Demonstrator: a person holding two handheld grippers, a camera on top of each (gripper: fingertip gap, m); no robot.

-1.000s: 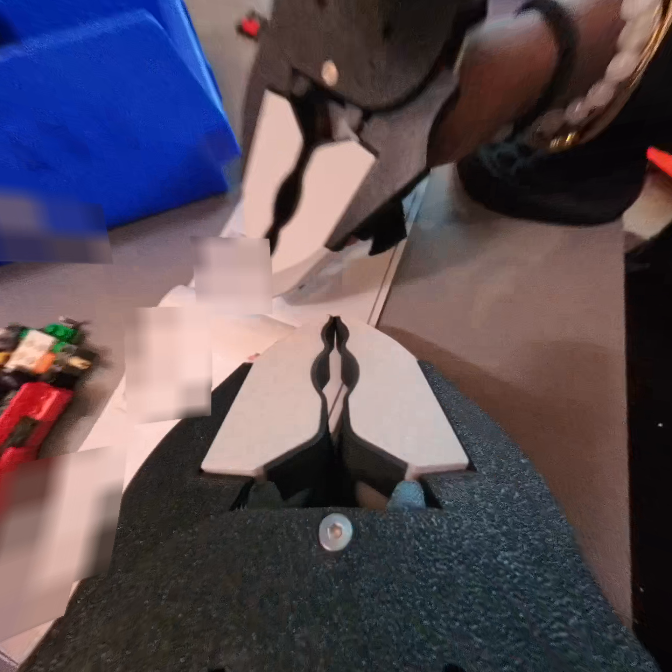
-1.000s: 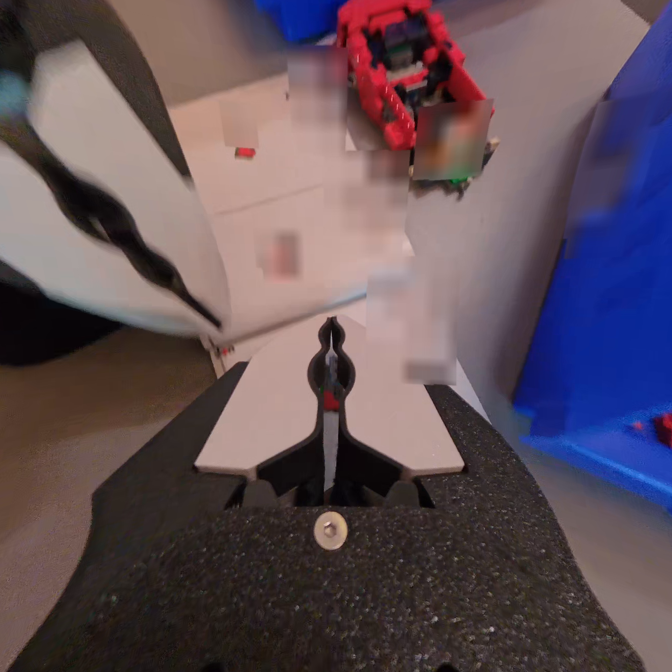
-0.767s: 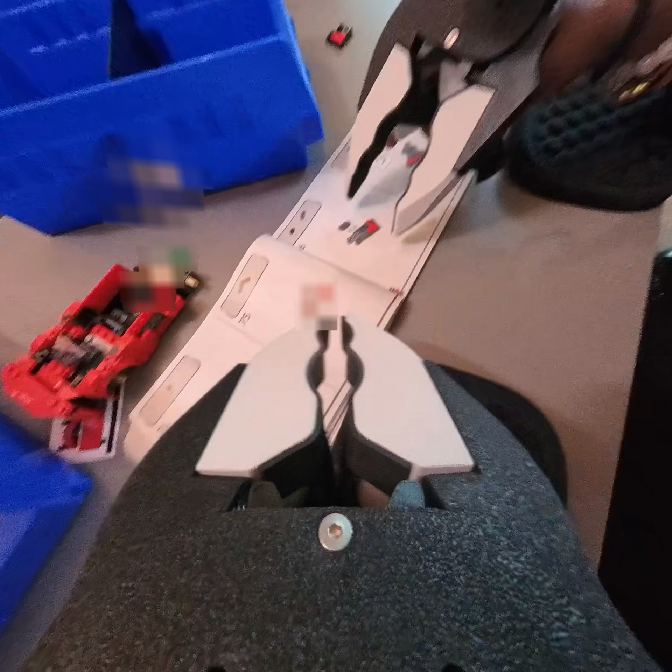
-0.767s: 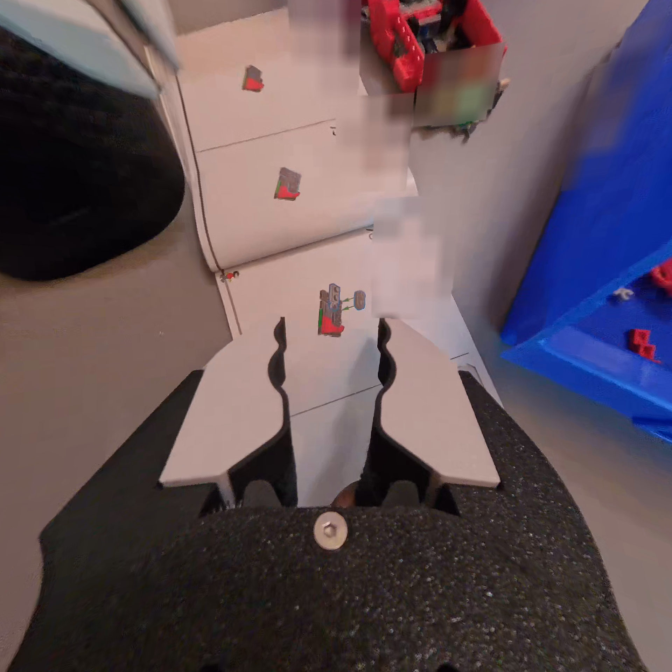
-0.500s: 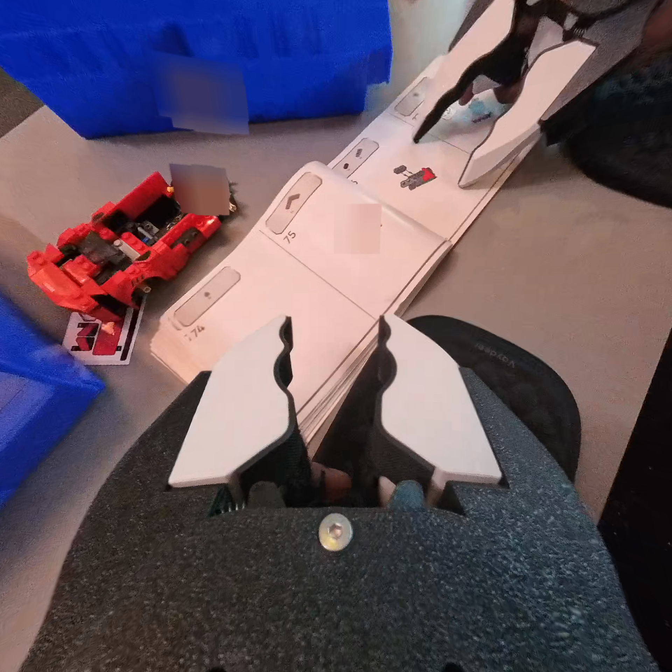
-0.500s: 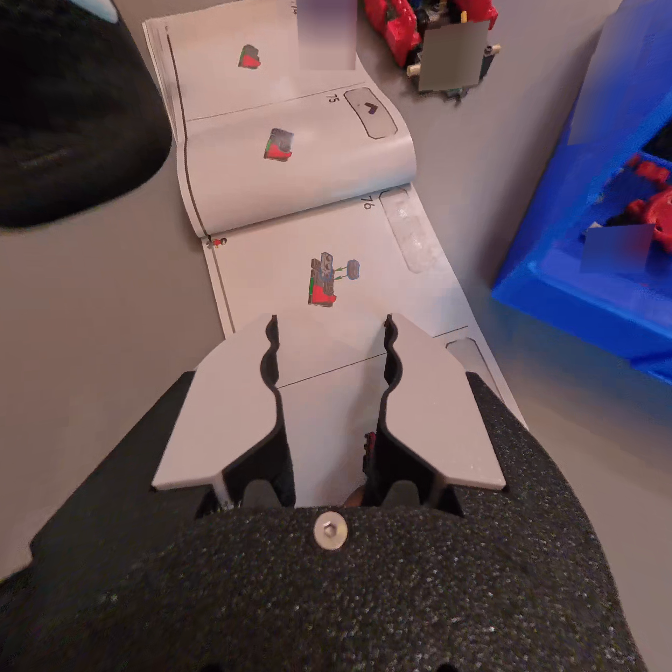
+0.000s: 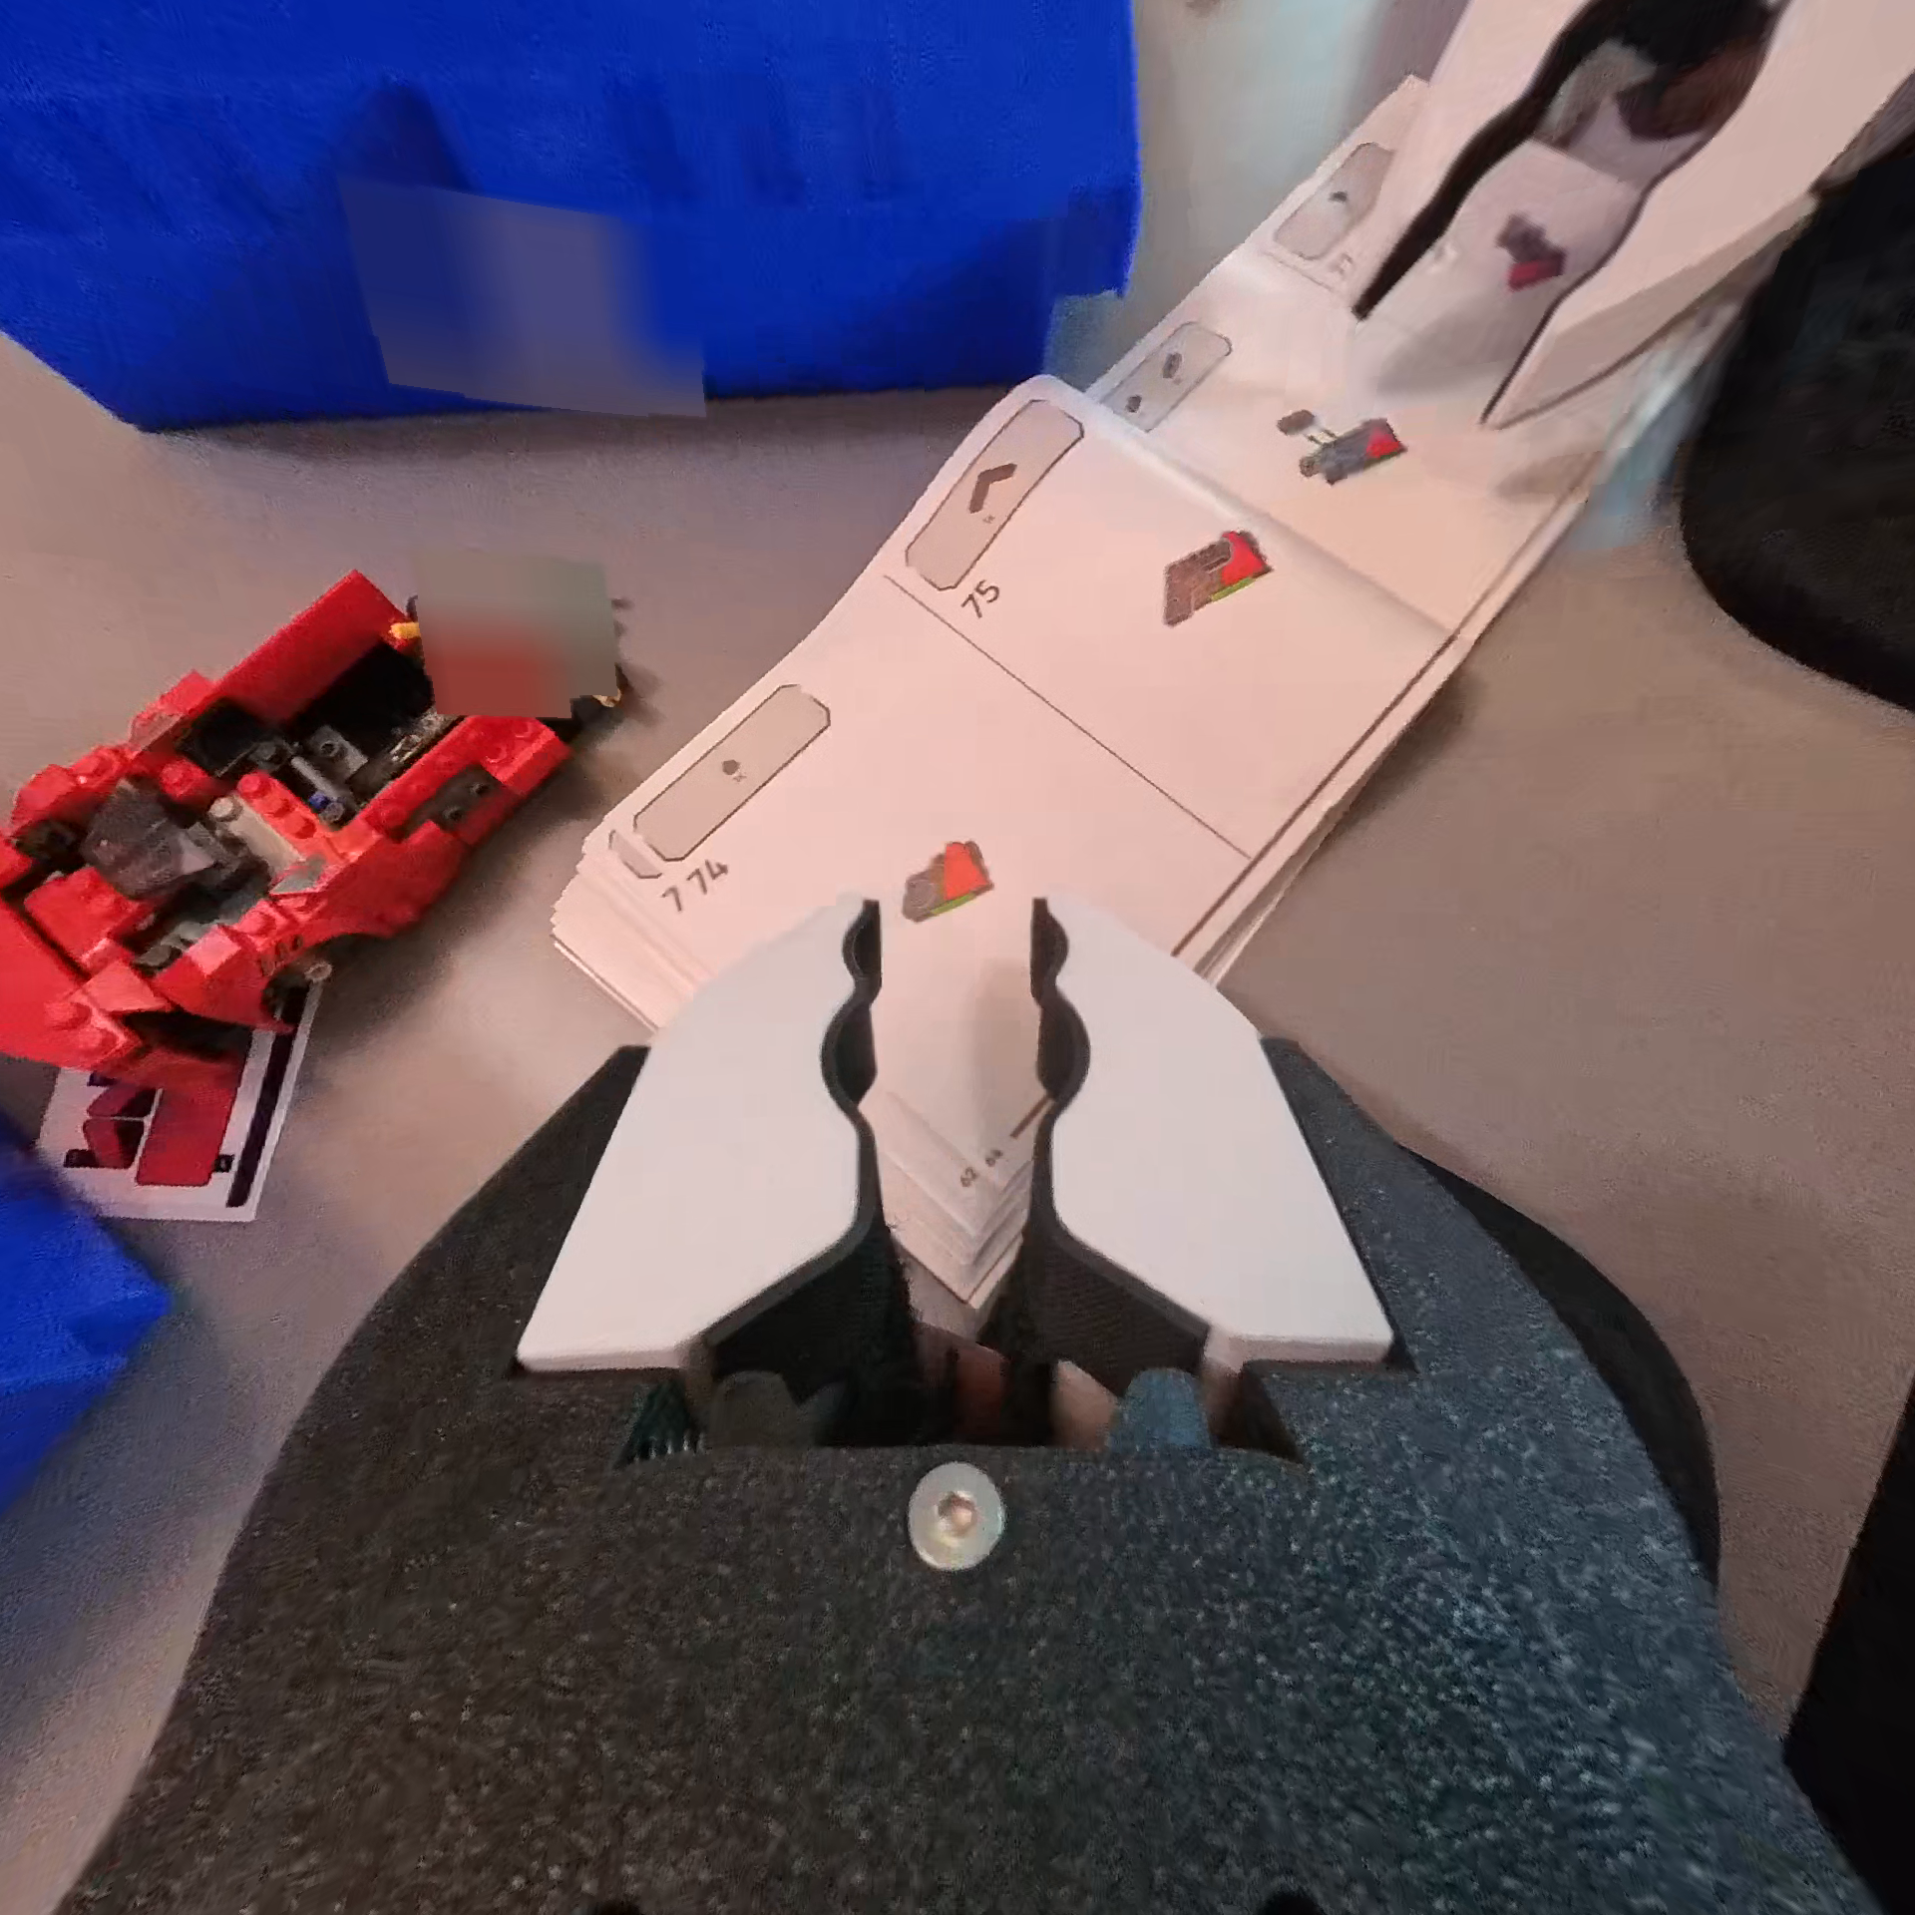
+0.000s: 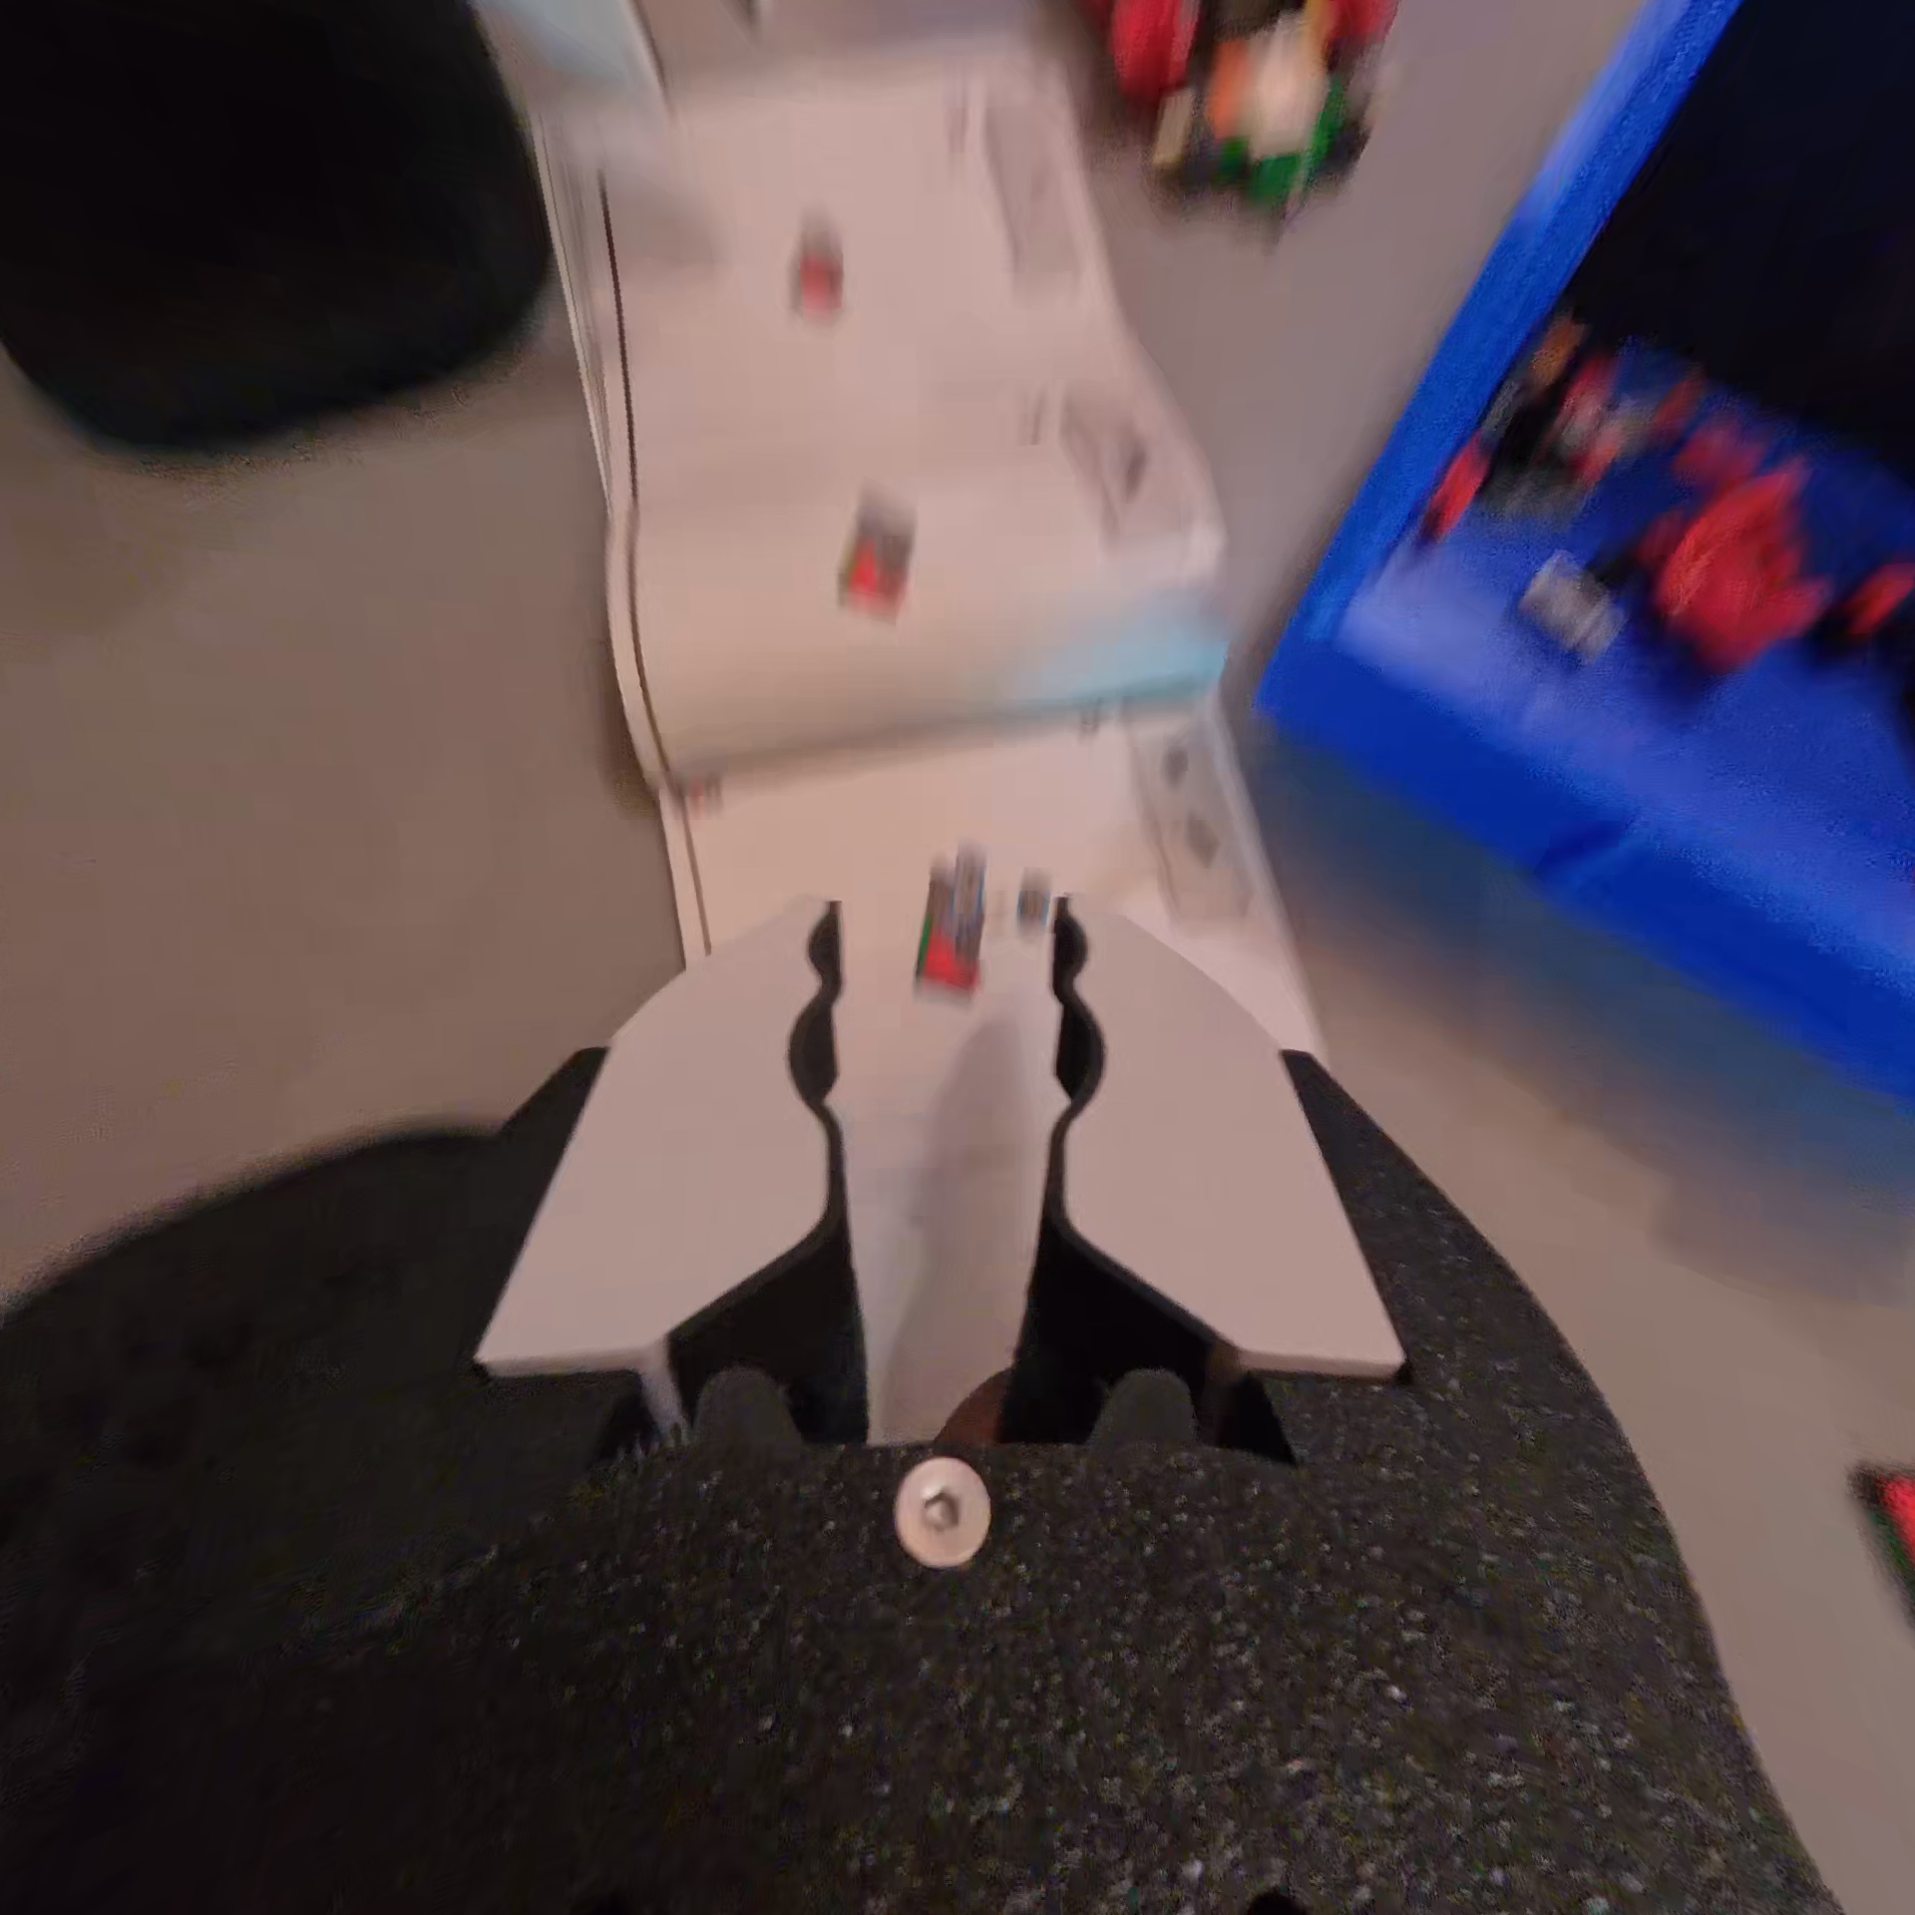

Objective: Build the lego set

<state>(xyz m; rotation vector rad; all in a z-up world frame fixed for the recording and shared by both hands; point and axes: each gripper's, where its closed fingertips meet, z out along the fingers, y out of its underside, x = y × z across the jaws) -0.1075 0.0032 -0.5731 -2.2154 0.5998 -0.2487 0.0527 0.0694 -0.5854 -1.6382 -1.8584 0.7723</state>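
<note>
In the left wrist view, the left gripper (image 7: 953,917) hangs with its pale fingers parted and nothing between them, above the near end of the open white paper instruction booklet (image 7: 1047,715) that lies on the grey tabletop (image 7: 1503,933). At about nine o'clock from the gripper sits the half-built red brick car (image 7: 238,819), its cockpit uncovered and dark inner parts showing, resting partly on a small white sticker sheet (image 7: 171,1130). A large blue plastic bin (image 7: 622,155) fills the eleven o'clock area. At one o'clock the right gripper (image 7: 1451,342) hovers over the far page, its jaws apart and empty.

In the right wrist view, heavily blurred, the right gripper (image 8: 943,912) is likewise spread and carries nothing, poised over the booklet (image 8: 829,622). The car (image 8: 1244,93) shows only as a smear at twelve to one o'clock. At two o'clock a second blue bin (image 8: 1503,725) holds loose red and dark bricks (image 8: 1720,570).

Judging by this, the build is well advanced but unfinished: the body stands, the top is missing, and loose parts wait in the bin. Neither gripper holds a piece, so picking the next brick looks to be the step ahead.
</note>
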